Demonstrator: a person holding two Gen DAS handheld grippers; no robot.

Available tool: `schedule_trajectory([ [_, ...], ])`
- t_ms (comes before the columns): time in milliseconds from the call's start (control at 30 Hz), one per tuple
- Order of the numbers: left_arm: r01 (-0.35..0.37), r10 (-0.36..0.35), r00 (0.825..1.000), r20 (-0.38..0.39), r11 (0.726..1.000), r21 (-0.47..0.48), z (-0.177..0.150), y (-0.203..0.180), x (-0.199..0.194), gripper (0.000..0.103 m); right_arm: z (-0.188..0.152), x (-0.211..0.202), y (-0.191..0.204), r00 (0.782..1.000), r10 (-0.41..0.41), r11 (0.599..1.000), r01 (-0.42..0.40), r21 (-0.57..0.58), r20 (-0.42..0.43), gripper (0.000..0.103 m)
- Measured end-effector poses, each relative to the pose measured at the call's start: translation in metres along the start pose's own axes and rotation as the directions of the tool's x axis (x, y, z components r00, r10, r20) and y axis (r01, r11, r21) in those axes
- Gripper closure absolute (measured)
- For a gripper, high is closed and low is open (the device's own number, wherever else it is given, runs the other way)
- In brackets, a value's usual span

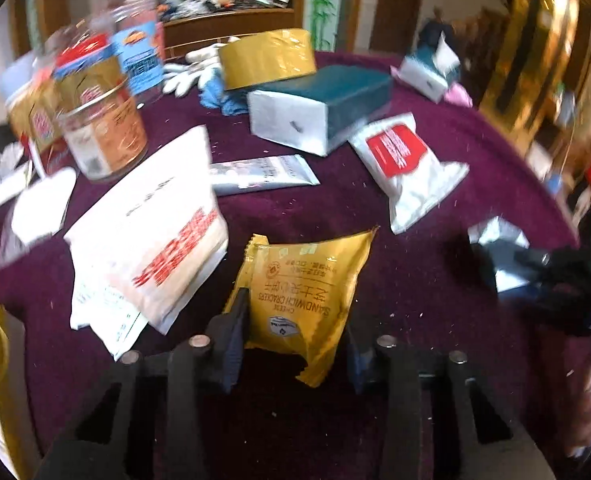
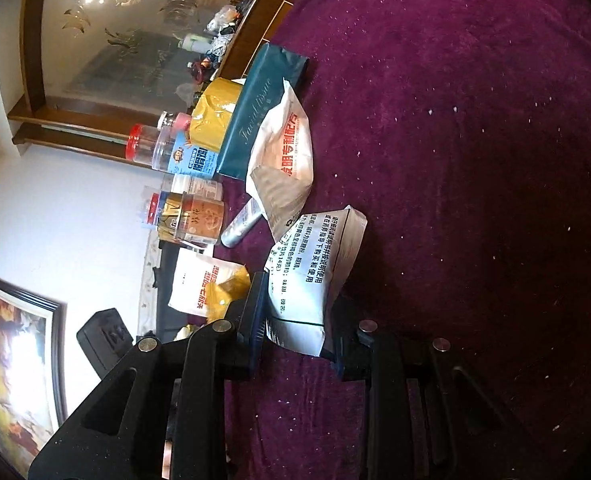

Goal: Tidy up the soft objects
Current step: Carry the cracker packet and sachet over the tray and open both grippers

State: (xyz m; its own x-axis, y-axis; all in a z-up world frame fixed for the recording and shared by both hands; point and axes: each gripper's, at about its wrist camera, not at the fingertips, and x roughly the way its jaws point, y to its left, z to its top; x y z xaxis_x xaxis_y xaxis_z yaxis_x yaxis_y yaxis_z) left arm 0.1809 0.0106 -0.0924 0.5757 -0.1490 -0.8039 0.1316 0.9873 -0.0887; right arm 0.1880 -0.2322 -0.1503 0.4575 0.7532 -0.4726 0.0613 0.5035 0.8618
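My left gripper point(image 1: 295, 340) is shut on a yellow sandwich-cracker packet point(image 1: 303, 284), its fingers on the packet's two sides above the purple tablecloth point(image 1: 435, 208). My right gripper point(image 2: 299, 320) is shut on a white sachet with black printed text point(image 2: 307, 276); it also shows in the left wrist view point(image 1: 495, 248) at the right. Other soft packs lie on the table: a large white bag with red print point(image 1: 151, 236), a white pouch with a red label point(image 1: 403, 168), a teal tissue pack point(image 1: 319, 112), a yellow pack point(image 1: 267, 56).
Clear plastic jars with red lids point(image 1: 103, 96) stand at the far left, beside white and blue gloves point(image 1: 199, 76). A silver tube point(image 1: 263, 174) lies mid-table. A second teal tissue pack point(image 1: 427, 68) sits at the far edge. A wooden cabinet stands behind.
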Motion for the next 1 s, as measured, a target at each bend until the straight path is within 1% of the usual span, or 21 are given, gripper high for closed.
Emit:
schedule_trajectory([
  [100, 0.078, -0.076, 0.997, 0.034, 0.993, -0.083, -0.010, 0.013, -0.015, 0.063, -0.001, -0.002, -0.001, 1.000, 0.003, 1.000, -0.003, -0.002, 0.007, 0.078],
  [167, 0.126, -0.120, 0.991, 0.054, 0.985, -0.115, -0.019, 0.016, -0.030, 0.063, -0.001, -0.002, 0.001, 1.000, 0.008, 1.000, -0.008, -0.013, 0.008, 0.078],
  [300, 0.174, -0.163, 0.982, 0.090, 0.976, -0.128, -0.054, 0.019, -0.077, 0.063, -0.004, 0.000, 0.012, 1.000, 0.025, 0.997, -0.025, -0.072, 0.000, 0.078],
  [333, 0.176, -0.165, 0.982, 0.094, 0.975, -0.132, -0.060, 0.020, -0.086, 0.063, -0.006, 0.001, 0.017, 1.000, 0.030, 0.995, -0.030, -0.100, -0.003, 0.078],
  [367, 0.178, -0.165, 0.981, 0.105, 0.974, -0.137, -0.072, 0.024, -0.105, 0.063, -0.008, 0.002, 0.021, 0.999, 0.033, 0.992, -0.033, -0.120, -0.005, 0.078],
  [433, 0.177, -0.158, 0.978, 0.137, 0.974, -0.139, -0.085, 0.033, -0.134, 0.063, -0.013, 0.004, 0.029, 0.999, 0.042, 0.985, -0.044, -0.170, -0.014, 0.078],
  [500, 0.155, -0.127, 0.976, 0.179, 0.976, -0.152, -0.101, 0.056, -0.171, 0.063, -0.021, 0.007, 0.038, 0.999, 0.037, 0.975, -0.042, -0.217, -0.028, 0.078],
  [567, 0.143, -0.103, 0.973, 0.206, 0.972, -0.187, -0.113, 0.083, -0.197, 0.063, -0.034, 0.013, 0.049, 0.996, 0.068, 0.966, -0.081, -0.247, -0.061, 0.077],
  [600, 0.127, -0.082, 0.975, 0.206, 0.968, -0.215, -0.120, 0.101, -0.210, 0.063, -0.043, 0.018, 0.056, 0.992, 0.094, 0.960, -0.112, -0.256, -0.081, 0.077],
  [633, 0.107, -0.054, 0.977, 0.207, 0.962, -0.253, -0.126, 0.122, -0.221, 0.063, -0.051, 0.022, 0.065, 0.990, 0.101, 0.954, -0.125, -0.273, -0.100, 0.077],
  [700, 0.077, -0.002, 0.974, 0.227, 0.944, -0.320, -0.144, 0.160, -0.243, 0.063, -0.078, 0.035, 0.097, 0.989, 0.080, 0.924, -0.121, -0.363, -0.125, 0.077],
  [733, 0.061, 0.021, 0.973, 0.228, 0.937, -0.343, -0.150, 0.173, -0.249, 0.063, -0.095, 0.045, 0.119, 0.980, 0.112, 0.903, -0.169, -0.395, -0.164, 0.077],
  [767, 0.042, 0.048, 0.973, 0.228, 0.925, -0.377, -0.158, 0.191, -0.257, 0.063, -0.109, 0.056, 0.136, 0.968, 0.144, 0.889, -0.217, -0.403, -0.204, 0.077],
  [833, 0.037, 0.066, 0.972, 0.224, 0.905, -0.425, -0.160, 0.214, -0.258, 0.063, -0.142, 0.085, 0.177, 0.945, 0.174, 0.861, -0.282, -0.424, -0.276, 0.077],
  [867, 0.043, 0.067, 0.973, 0.223, 0.890, -0.454, -0.164, 0.227, -0.260, 0.063, -0.154, 0.098, 0.194, 0.932, 0.189, 0.847, -0.315, -0.429, -0.310, 0.077],
  [900, 0.050, 0.062, 0.973, 0.223, 0.884, -0.465, -0.165, 0.234, -0.258, 0.063, -0.166, 0.111, 0.212, 0.916, 0.206, 0.833, -0.349, -0.430, -0.345, 0.077],
  [933, 0.054, 0.057, 0.974, 0.218, 0.881, -0.471, -0.167, 0.240, -0.257, 0.063, -0.180, 0.129, 0.235, 0.896, 0.219, 0.820, -0.384, -0.424, -0.387, 0.077],
  [1000, 0.085, 0.030, 0.975, 0.218, 0.863, -0.498, -0.171, 0.252, -0.252, 0.062, -0.203, 0.155, 0.268, 0.872, 0.215, 0.798, -0.416, -0.436, -0.440, 0.076],
])
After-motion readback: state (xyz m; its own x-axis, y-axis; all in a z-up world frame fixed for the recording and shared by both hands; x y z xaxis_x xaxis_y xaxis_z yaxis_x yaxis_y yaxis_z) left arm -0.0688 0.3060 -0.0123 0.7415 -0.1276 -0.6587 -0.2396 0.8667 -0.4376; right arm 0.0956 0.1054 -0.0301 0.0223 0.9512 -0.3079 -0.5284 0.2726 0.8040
